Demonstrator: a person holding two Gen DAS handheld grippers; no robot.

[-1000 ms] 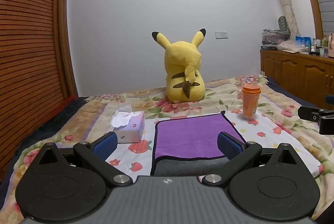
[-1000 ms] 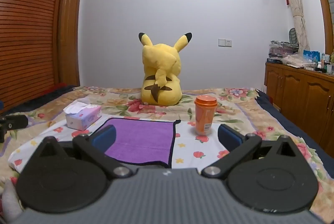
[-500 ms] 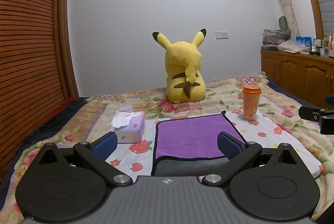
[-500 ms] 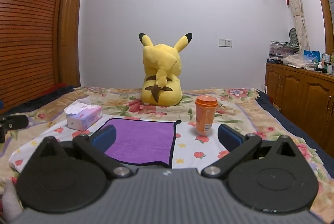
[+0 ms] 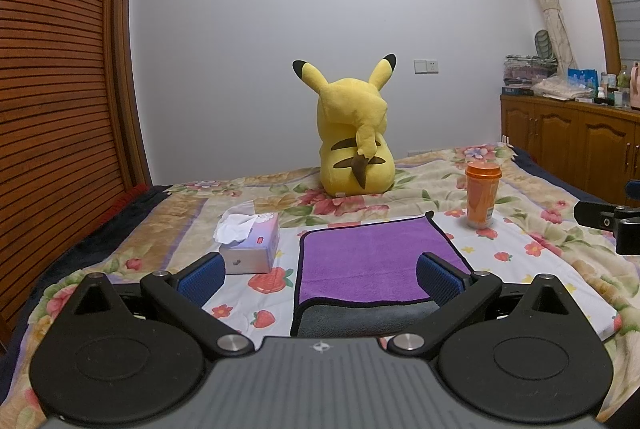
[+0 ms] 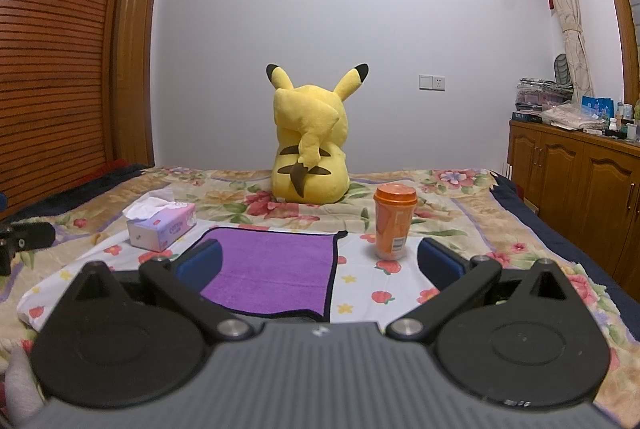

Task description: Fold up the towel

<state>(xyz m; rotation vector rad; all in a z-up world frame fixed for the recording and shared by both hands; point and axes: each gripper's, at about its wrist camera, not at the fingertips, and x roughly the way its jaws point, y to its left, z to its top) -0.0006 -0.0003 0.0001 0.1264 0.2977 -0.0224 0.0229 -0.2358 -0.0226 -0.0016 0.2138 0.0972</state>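
Note:
A purple towel [image 5: 372, 257] with a dark border lies flat on the bed, with a grey under-layer showing at its near edge. It also shows in the right wrist view [image 6: 276, 269]. My left gripper [image 5: 320, 277] is open and empty, hovering just short of the towel's near edge. My right gripper [image 6: 320, 265] is open and empty, near the towel's near right corner. The right gripper's tip shows at the right edge of the left wrist view [image 5: 608, 221].
A tissue box [image 5: 250, 243] sits left of the towel. An orange cup with lid [image 5: 482, 195] stands to its right, also in the right wrist view [image 6: 394, 221]. A yellow plush toy [image 5: 354, 137] sits behind. A wooden cabinet [image 5: 572, 145] stands at right.

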